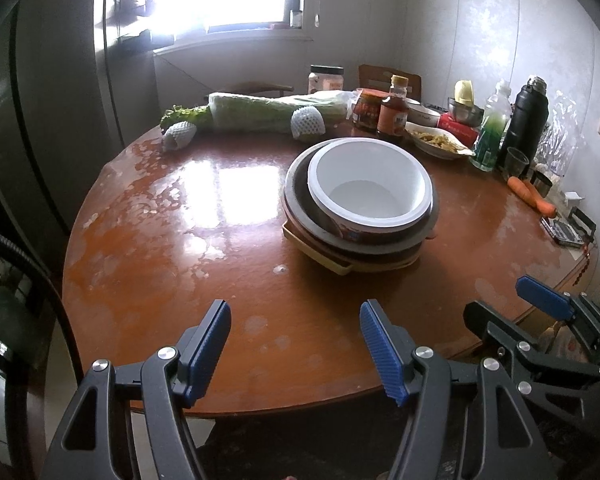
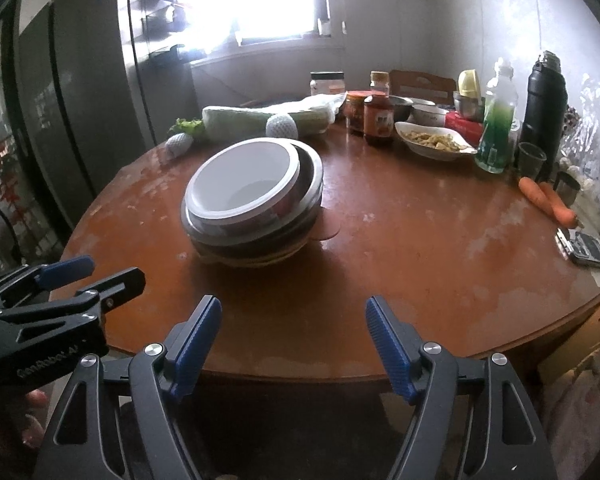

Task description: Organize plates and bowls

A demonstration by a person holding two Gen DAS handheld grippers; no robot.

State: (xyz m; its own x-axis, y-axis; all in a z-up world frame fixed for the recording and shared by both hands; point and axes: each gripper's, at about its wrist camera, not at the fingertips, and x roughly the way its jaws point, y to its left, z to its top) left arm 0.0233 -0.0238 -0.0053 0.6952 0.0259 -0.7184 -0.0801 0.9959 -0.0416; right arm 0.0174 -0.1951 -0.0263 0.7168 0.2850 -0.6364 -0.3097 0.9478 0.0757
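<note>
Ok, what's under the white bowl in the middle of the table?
The white bowl sits nested in a dark bowl, which rests on a stack of plates with a yellowish one lowest. How many plates there are, and anything between them, is covered.

Nested upright mid-table: white bowl (image 1: pixel 370 184) (image 2: pixel 242 178) on top, inside a dark metal bowl (image 1: pixel 300 196) (image 2: pixel 312 184), over plates (image 1: pixel 332 258) (image 2: pixel 260 258), the lowest pale yellow.

Left gripper (image 1: pixel 295 350): held low, level, pointing forward, blue-padded fingers (image 1: pixel 208 350) spread wide, nothing between them. Right gripper (image 2: pixel 294 346): just beside it on the right, same height, fingers (image 2: pixel 392 350) likewise spread wide and empty.
</note>
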